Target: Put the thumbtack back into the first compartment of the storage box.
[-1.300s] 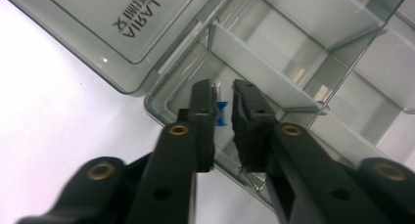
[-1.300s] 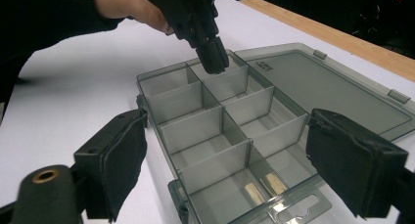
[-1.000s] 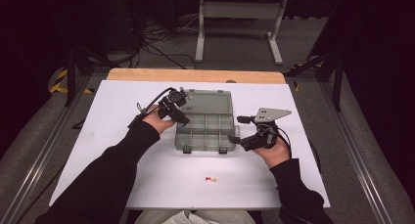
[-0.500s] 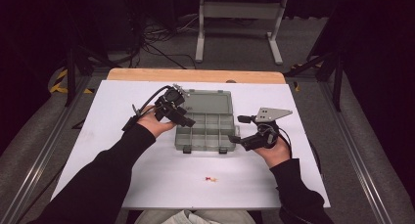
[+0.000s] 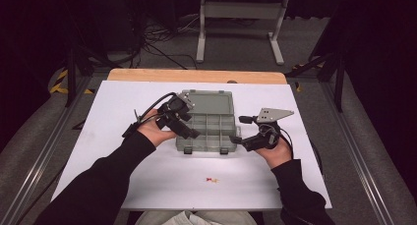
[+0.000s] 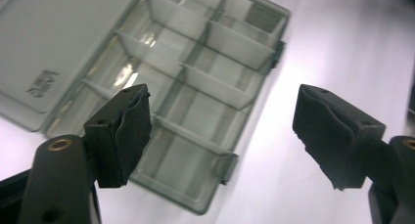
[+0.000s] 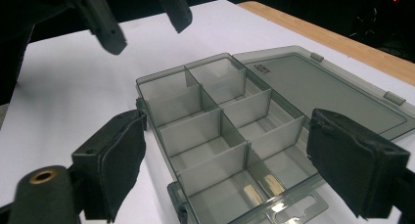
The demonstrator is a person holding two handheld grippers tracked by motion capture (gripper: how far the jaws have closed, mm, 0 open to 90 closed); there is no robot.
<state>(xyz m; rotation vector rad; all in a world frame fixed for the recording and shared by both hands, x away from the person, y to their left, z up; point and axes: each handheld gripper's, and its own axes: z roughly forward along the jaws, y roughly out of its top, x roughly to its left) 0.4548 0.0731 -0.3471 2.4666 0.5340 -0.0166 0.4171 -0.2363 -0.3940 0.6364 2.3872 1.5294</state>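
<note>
Currently the left hand-held gripper (image 5: 193,131) hangs tilted over the left edge of the open compartment box (image 5: 209,129), which lies mid-tabletop (image 5: 123,102) with its lid (image 5: 210,102) flat behind it. Its jaws have just been opening and now stand wide, with nothing between them. The right hand-held gripper (image 5: 238,138) lies low and level at the box's right end, jaws wide on either side of that end; whether the pads touch the plastic is hard to tell. Near the front edge lies a small red and yellow piece (image 5: 212,180), too tiny to identify.
</note>
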